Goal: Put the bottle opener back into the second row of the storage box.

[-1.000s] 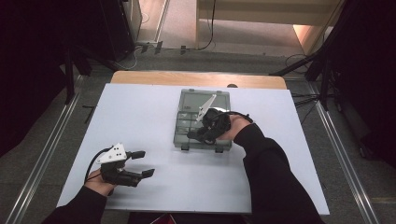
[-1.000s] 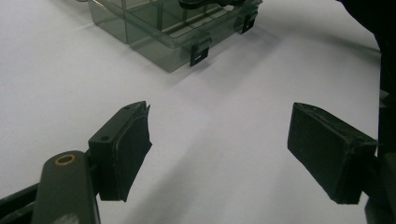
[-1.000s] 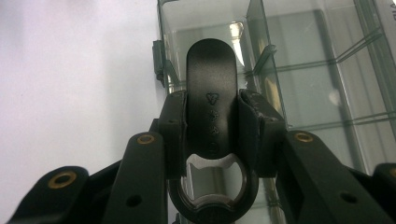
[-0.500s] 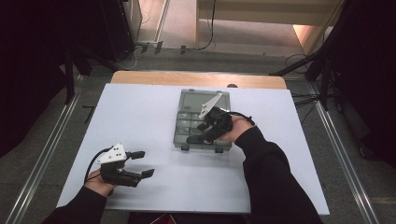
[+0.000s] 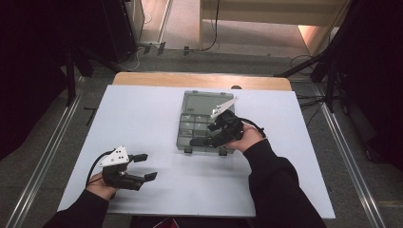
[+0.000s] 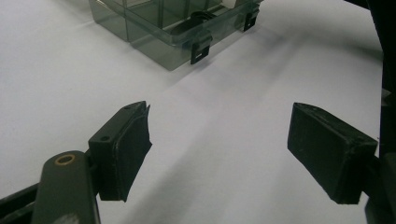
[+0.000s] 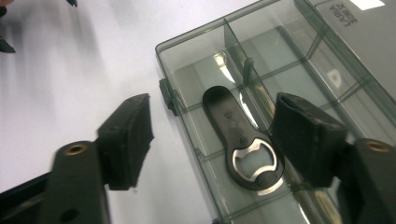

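A clear grey compartment box (image 5: 199,114) lies open in the middle of the white table; its front wall with two black latches (image 6: 154,32) shows in the left gripper view. A black bottle opener (image 7: 238,135) with a metal head lies flat in a front compartment. My right gripper (image 5: 203,134) hovers over that front part, open, one jaw outside the box's wall and the other over a divider (image 7: 215,135). The opener lies between the jaws, untouched. My left gripper (image 5: 147,166) rests low at the table's front left, open and empty (image 6: 219,140), pointing toward the box.
The table (image 5: 142,114) has bare white surface to the left, right and front of the box. A wooden strip (image 5: 199,80) runs along its far edge. Metal floor rails (image 5: 43,166) flank the table, with cables on the floor behind it.
My right gripper has shifted a little over the box's front part. The left gripper has stayed where it was.
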